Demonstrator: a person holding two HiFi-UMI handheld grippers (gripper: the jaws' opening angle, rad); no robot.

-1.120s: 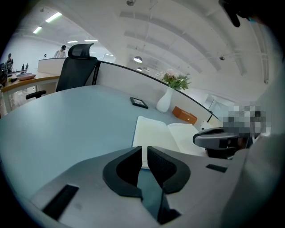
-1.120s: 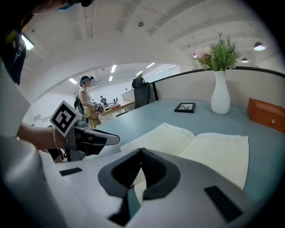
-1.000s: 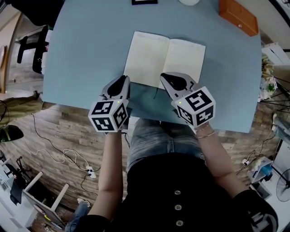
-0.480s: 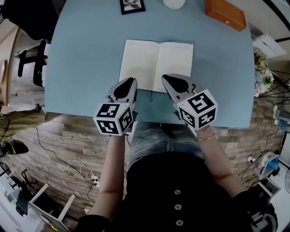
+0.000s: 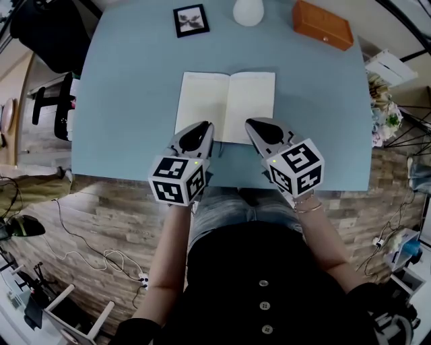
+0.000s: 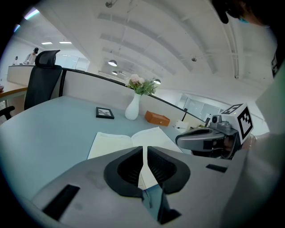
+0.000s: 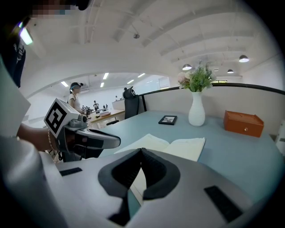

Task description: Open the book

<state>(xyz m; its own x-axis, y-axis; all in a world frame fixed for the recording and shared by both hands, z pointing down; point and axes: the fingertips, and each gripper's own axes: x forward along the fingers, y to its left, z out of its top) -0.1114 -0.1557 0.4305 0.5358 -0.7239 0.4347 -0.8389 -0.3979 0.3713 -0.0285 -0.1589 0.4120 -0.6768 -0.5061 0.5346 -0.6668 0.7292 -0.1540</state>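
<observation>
The book (image 5: 225, 106) lies open and flat on the blue table (image 5: 128, 94), its cream pages up. Both grippers hover over the book's near edge. My left gripper (image 5: 201, 127) is over the left page near the spine and my right gripper (image 5: 260, 123) is over the right page's near edge. In the left gripper view the book (image 6: 116, 141) shows beyond the left gripper (image 6: 143, 152), whose jaws are shut on nothing. In the right gripper view the book (image 7: 180, 148) lies ahead of the right gripper (image 7: 141, 152), also shut and empty.
At the table's far side stand a small black picture frame (image 5: 190, 19), a white vase (image 5: 248, 11) and an orange box (image 5: 322, 23). The table's near edge runs just under the grippers, above the person's lap. A black office chair (image 6: 44, 73) stands at the left.
The head view has tilted, so the frame, vase and box now show in full. The left gripper has drifted a little right toward the spine. The book has stayed open and still.
</observation>
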